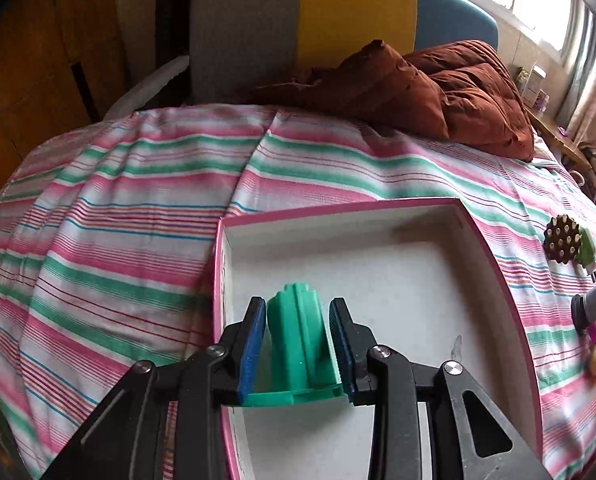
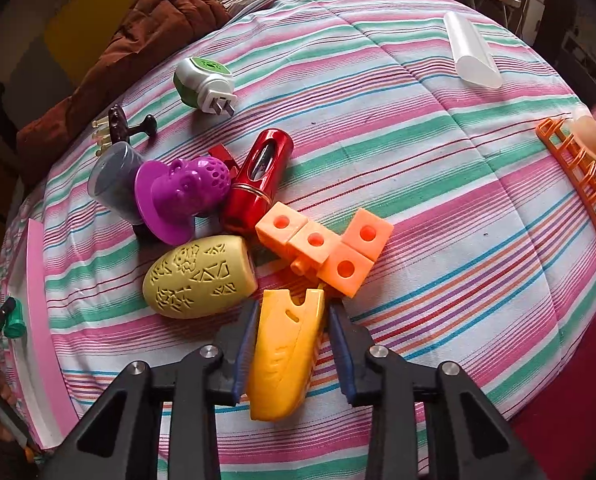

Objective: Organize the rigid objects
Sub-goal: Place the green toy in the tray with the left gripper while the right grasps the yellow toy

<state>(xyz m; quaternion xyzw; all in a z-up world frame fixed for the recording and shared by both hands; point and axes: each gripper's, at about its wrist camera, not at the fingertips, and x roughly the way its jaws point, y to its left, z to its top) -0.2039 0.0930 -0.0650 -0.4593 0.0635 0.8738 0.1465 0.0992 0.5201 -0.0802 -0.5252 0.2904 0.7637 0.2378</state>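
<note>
Left tongs (image 1: 298,344) pinch a green plastic piece (image 1: 296,340) above the pink-rimmed box (image 1: 378,216) on the bed; right tongs (image 2: 292,354) close around a yellow toy (image 2: 284,356) on the striped sheet (image 2: 438,184).

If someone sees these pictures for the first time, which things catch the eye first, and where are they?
The green plastic piece between the jaws of the left gripper, held above the pink-rimmed white box. Next, the heap of bright toys on the striped sheet: the purple figure, the red cylinder and the orange cube blocks, with the yellow piece between the right gripper jaws.
</note>
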